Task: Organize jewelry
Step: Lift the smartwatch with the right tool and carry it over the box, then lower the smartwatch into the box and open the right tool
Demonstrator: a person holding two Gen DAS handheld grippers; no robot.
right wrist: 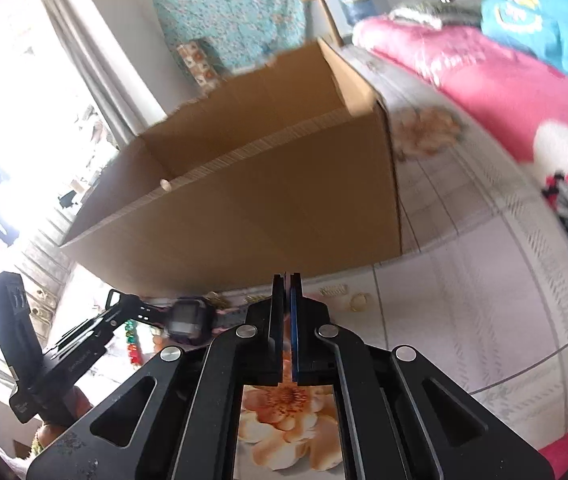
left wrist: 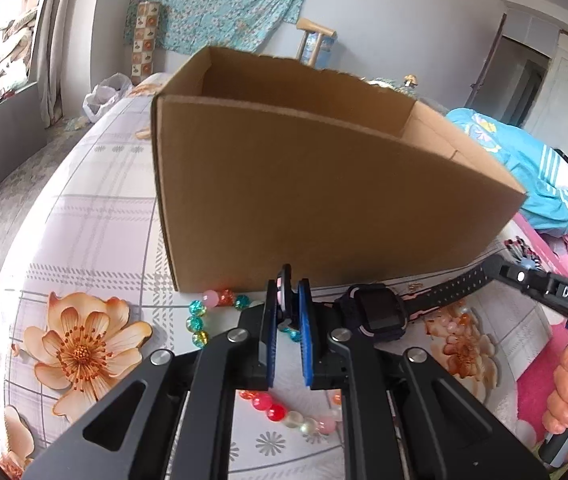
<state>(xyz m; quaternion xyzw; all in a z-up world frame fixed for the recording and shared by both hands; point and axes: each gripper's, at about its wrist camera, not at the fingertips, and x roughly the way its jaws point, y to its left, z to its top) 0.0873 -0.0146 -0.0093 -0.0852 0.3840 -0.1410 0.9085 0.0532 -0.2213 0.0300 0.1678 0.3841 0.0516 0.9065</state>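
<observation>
"DAS" stands on the right tool [left wrist: 496, 266].

The cardboard box [left wrist: 324, 184] stands on the bedsheet [left wrist: 95, 216] and fills the middle of the left wrist view. Before its near wall, low in the frame, lie the bead bracelet [left wrist: 203, 312] at left and the watch [left wrist: 376, 310] just right of centre. A folded garment [left wrist: 524, 168] lies behind the box at the right edge. In the right wrist view, two rings [right wrist: 358, 302] lie on the sheet before the box, right of centre.
</observation>
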